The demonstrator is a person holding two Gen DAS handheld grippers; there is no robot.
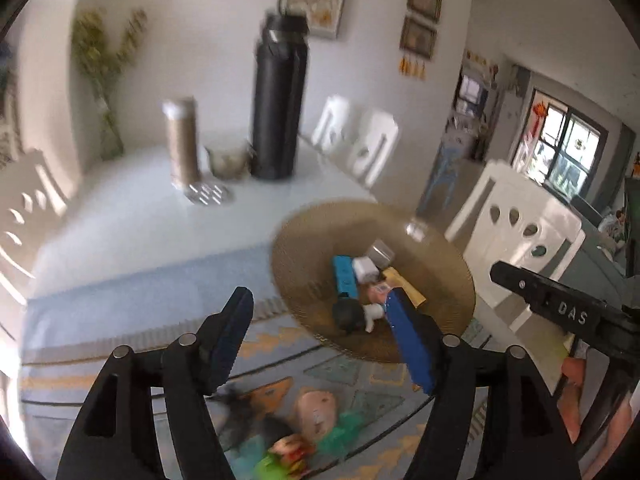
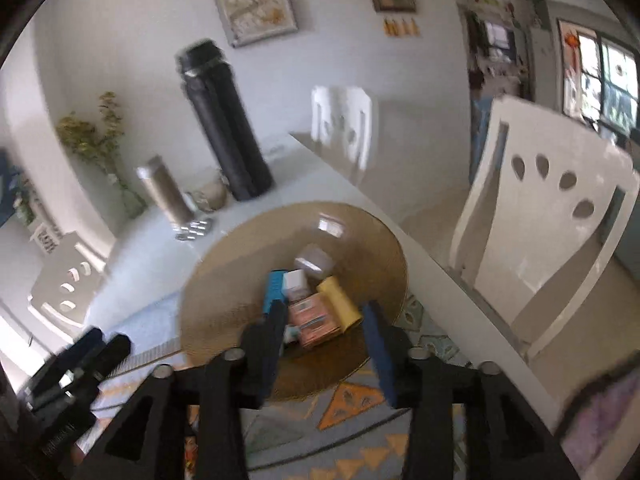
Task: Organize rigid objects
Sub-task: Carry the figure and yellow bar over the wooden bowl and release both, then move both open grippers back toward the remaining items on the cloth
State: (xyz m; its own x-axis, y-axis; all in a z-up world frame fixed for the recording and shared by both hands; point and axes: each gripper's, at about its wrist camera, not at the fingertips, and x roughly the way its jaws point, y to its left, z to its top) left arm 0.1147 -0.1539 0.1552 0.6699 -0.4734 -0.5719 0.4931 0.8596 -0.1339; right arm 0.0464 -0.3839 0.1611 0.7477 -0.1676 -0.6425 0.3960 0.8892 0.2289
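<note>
A round brown glass plate [image 1: 304, 256] [image 2: 224, 284] sits on the table and holds several small things: a light blue bar [image 1: 344, 278] [image 2: 274, 286], a white cube [image 1: 366, 268] [image 2: 295, 280], a yellow block [image 1: 404, 286] [image 2: 340, 304], pink cartons [image 2: 314, 320] and a black ball-shaped item [image 1: 348, 316]. My left gripper [image 1: 320, 344] is open and empty, held above the near side of the plate. My right gripper [image 2: 326, 340] is open and empty over the plate's near edge; it shows at the right in the left wrist view [image 1: 560, 304].
A tall black flask [image 1: 280, 104] [image 2: 224, 124], a tan tumbler [image 1: 182, 140] [image 2: 164, 192] and a small glass teapot [image 1: 228, 160] stand at the back. A doll and small toys [image 1: 304, 432] lie on the patterned mat. White chairs [image 2: 540, 232] surround the table.
</note>
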